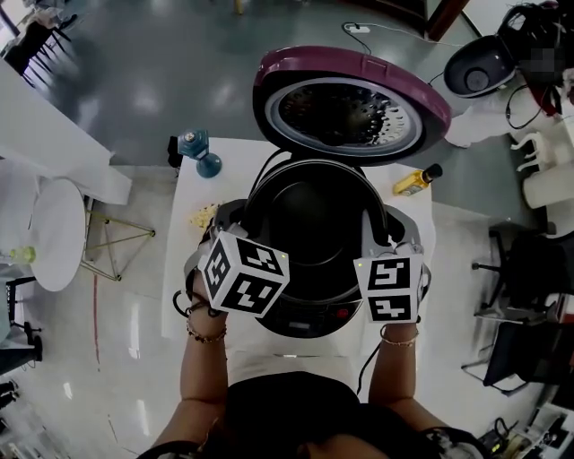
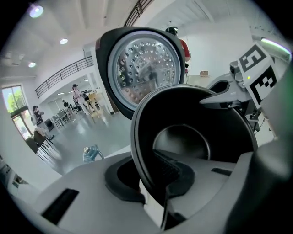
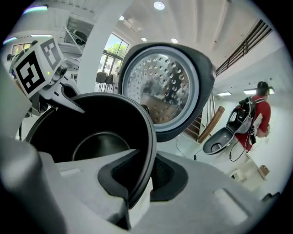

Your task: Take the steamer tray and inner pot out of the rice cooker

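Now, glossy black round inner pot [image 1: 318, 224], left hand-held gripper [image 2: 155, 183] and right hand-held gripper [image 3: 132, 185] clamping its rim.

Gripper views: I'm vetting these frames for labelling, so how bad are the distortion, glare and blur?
Left gripper view: strong fisheye bend, dark corners; near jaws soft, inner pot rim sharp. Right gripper view: same bend; ceiling lamps glare, the metal-lined lid glints. Head view: evenly lit, reflections on the glossy floor.
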A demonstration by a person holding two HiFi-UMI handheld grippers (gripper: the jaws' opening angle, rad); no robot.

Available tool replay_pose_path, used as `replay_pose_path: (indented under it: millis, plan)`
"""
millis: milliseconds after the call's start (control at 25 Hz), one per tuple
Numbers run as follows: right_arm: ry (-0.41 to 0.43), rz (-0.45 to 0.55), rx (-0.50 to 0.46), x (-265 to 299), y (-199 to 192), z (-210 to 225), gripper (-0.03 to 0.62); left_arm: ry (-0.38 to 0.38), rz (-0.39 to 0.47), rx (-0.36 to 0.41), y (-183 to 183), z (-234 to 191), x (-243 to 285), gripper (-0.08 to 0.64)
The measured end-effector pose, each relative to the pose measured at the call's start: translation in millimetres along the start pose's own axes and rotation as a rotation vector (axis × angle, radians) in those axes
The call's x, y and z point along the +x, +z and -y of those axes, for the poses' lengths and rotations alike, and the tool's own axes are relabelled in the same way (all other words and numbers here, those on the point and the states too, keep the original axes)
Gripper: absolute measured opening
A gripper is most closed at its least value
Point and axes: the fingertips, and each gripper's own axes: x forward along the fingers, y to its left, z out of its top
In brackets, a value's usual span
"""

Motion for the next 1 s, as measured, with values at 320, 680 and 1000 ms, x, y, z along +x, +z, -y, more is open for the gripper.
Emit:
replay_pose_path:
  millis: [320, 680, 1000]
  plan:
    - [-0.041, 0.136, 0.049, -44.6, 22.5, -1.7, 0.040, 0.084, 0.101, -0.003, 13.2, -4.2, -48.9, 0.042]
    - [-0.072, 0.303, 0.160, -89.9, 37.4, -0.9, 0.017, 0.181, 0.222, -0.004, 29.0, -6.1, -102.2, 0.021]
    - [-0.114, 0.431, 0.158, -134.5, 44.8, 20.3, 0.011, 0.213, 0.330, 0.021, 57.6, 12.5, -139.3, 0.020]
